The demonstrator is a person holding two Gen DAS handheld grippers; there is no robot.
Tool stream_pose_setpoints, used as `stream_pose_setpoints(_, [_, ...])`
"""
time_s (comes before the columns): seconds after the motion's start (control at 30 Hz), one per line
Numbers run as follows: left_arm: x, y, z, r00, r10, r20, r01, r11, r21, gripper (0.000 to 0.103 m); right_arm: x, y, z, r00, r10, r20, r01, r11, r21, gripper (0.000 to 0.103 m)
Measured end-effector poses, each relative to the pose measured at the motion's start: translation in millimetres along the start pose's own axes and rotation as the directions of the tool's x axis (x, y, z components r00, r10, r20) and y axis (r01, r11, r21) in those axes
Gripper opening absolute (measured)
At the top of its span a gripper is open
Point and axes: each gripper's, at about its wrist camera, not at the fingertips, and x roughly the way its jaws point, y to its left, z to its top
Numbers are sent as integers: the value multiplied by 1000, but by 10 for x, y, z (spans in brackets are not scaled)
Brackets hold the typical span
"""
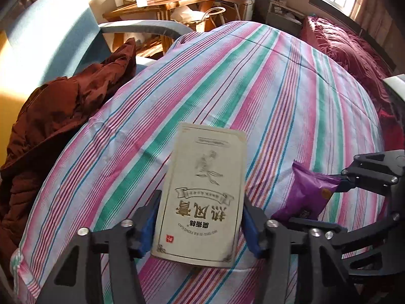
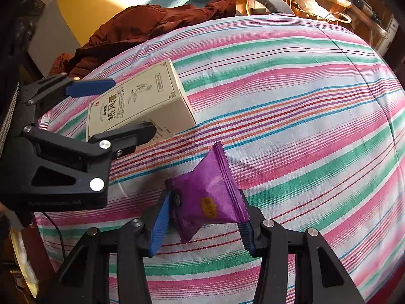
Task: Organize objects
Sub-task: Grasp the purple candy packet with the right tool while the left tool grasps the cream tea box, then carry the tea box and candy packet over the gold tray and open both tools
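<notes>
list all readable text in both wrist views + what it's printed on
"热风膏": large characters on the cream box, upside down in the left wrist view.
"FENG GAO": end of a small pinyin line on the same box; the rest is blurred.
Red seal stamp, banner text and top label on the box: too small to read.
Yellow oval label on the purple packet: blurred.
White cartons on the wooden table: print unreadable.
</notes>
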Motion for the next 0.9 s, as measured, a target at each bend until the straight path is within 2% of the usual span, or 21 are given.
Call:
stream_pose_setpoints(0.07, [-77, 16, -113, 999, 4, 32, -3, 999, -43, 52, -2, 13, -4, 1000, -17, 9, 17, 1000, -15, 45])
stream_pose_setpoints(0.1, [-127, 47, -183, 999, 9, 39, -5, 996, -91, 52, -1, 27, -5, 999, -40, 16, 40, 999, -32, 39])
stream_pose_setpoints(0.13, [-195, 71, -272, 999, 9, 50, -2, 990, -138, 52, 1, 36, -7, 999, -46, 21, 47, 998, -45, 39])
stream_pose_setpoints(0.27, [-563, 94, -635, 994, 29, 102, 2, 957, -290, 52, -5, -13, 15, 999, -25, 31, 26, 999, -29, 37])
stream_pose_setpoints(0.33, [-785, 76, -822, 991, 53, 126, -7, 939, -345, 52, -23, -44, 33, 999, 2, 40, -1, 1000, -17, 33])
stream_pose_setpoints(0.4, [-1004, 51, -1010, 986, 78, 148, -15, 922, -386, 52, -64, -29, 68, 997, 46, 60, -44, 999, -24, 32])
stream_pose_setpoints(0.6, [-1598, 68, -1589, 974, 122, 191, -5, 854, -521, 52, -205, 156, 35, 987, 100, 125, -84, 989, -121, 30])
stream_pose_setpoints(0.67, [-1786, 49, -1767, 968, 156, 194, -27, 839, -543, 52, -298, 201, -29, 981, 127, 149, -104, 983, -152, 30])
stream_pose_setpoints(0.83, [-2297, 12, -2211, 949, 228, 218, -59, 808, -587, 52, -310, 434, -54, 973, 161, 165, -124, 968, -218, 29])
stream_pose_setpoints(0.9, [-2519, 32, -2437, 937, 267, 225, -71, 777, -626, 52, -367, 508, -116, 970, 172, 172, -126, 960, -249, 29])
